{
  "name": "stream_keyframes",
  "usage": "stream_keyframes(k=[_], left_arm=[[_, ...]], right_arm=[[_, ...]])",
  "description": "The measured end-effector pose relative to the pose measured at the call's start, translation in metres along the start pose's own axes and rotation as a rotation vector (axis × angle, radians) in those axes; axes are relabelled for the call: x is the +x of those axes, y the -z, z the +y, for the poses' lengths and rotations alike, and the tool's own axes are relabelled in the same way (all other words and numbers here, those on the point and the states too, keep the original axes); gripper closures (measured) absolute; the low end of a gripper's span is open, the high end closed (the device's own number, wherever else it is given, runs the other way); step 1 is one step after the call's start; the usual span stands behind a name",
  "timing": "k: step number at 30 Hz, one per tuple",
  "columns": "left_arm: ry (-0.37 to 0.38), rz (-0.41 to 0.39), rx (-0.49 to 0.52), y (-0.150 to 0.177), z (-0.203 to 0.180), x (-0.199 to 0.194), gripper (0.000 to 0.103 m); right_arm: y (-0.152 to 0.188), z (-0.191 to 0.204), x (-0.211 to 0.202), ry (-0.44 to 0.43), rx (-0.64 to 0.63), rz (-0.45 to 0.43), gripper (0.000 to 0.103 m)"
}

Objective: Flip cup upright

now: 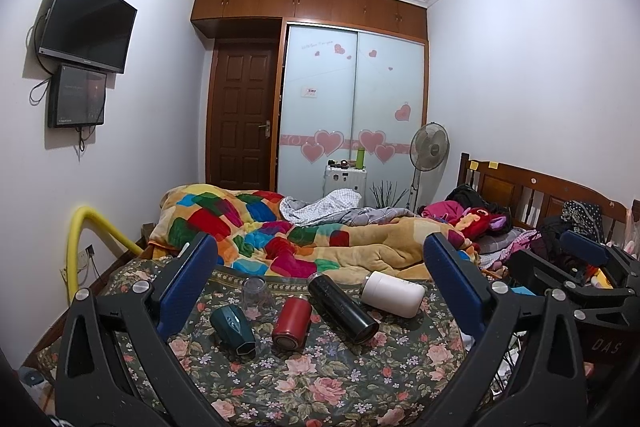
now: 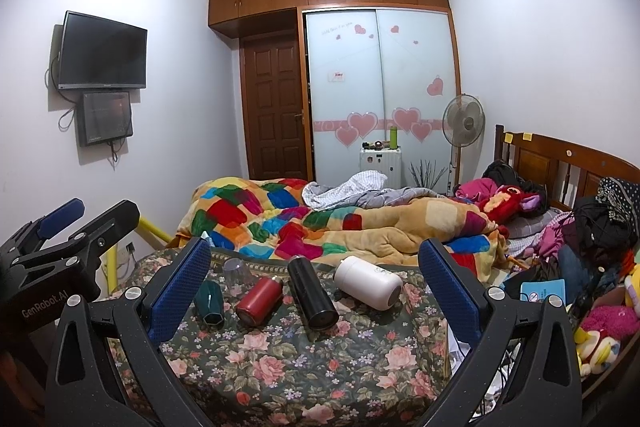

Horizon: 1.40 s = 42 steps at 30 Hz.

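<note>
Several cups lie on the floral bedcover [image 1: 320,379]. A dark green cup [image 1: 233,329] [image 2: 209,302], a red cup [image 1: 291,321] [image 2: 258,301], a black flask [image 1: 343,308] [image 2: 313,291] and a white cup [image 1: 393,293] [image 2: 368,287] lie on their sides. A clear glass [image 1: 258,293] [image 2: 236,271] stands mouth down behind them. My left gripper [image 1: 320,283] is open and empty, held above and short of the cups. My right gripper [image 2: 316,279] is open and empty, likewise short of them.
A colourful patchwork quilt [image 1: 280,231] is heaped behind the cups. Clothes and toys [image 2: 592,267] pile up at the right by the wooden headboard. A yellow tube [image 1: 80,239] stands at the left wall. The right gripper shows at the right of the left wrist view [image 1: 584,267].
</note>
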<state>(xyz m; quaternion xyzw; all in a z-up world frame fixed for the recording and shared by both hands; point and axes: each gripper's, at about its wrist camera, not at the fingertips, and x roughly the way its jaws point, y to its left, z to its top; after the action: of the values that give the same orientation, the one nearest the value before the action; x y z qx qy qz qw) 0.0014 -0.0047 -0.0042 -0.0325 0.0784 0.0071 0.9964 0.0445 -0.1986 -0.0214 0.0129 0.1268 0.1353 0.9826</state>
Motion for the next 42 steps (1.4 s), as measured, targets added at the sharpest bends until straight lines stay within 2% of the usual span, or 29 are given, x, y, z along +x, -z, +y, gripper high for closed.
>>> stream_keyframes(k=[7, 15, 25, 30, 37, 40, 42], left_arm=[[0.008, 0.010, -0.005, 0.001, 0.001, 0.008, 0.000], [-0.008, 0.078, -0.054, 0.010, 0.016, 0.044, 0.000], [-0.049, 0.223, -0.084, 0.045, 0.047, 0.117, 0.000], [-0.070, 0.281, -0.096, 0.067, 0.060, 0.148, 0.000], [-0.092, 0.338, -0.090, 0.090, 0.074, 0.181, 0.000], [-0.089, 0.349, -0.083, 0.095, 0.075, 0.190, 0.000], [-0.086, 0.350, -0.075, 0.099, 0.075, 0.194, 0.000]], right_arm=[[0.004, -0.002, 0.006, -0.001, 0.000, 0.021, 0.000], [0.011, -0.006, 0.044, 0.029, -0.008, 0.096, 0.000], [0.054, -0.030, 0.140, 0.090, -0.038, 0.347, 0.000], [0.070, -0.038, 0.194, 0.033, -0.044, 0.487, 0.001], [0.087, -0.024, 0.270, -0.062, -0.128, 0.634, 0.006], [0.096, -0.018, 0.299, -0.102, -0.147, 0.692, 0.010], [0.101, -0.014, 0.315, -0.125, -0.162, 0.728, 0.016]])
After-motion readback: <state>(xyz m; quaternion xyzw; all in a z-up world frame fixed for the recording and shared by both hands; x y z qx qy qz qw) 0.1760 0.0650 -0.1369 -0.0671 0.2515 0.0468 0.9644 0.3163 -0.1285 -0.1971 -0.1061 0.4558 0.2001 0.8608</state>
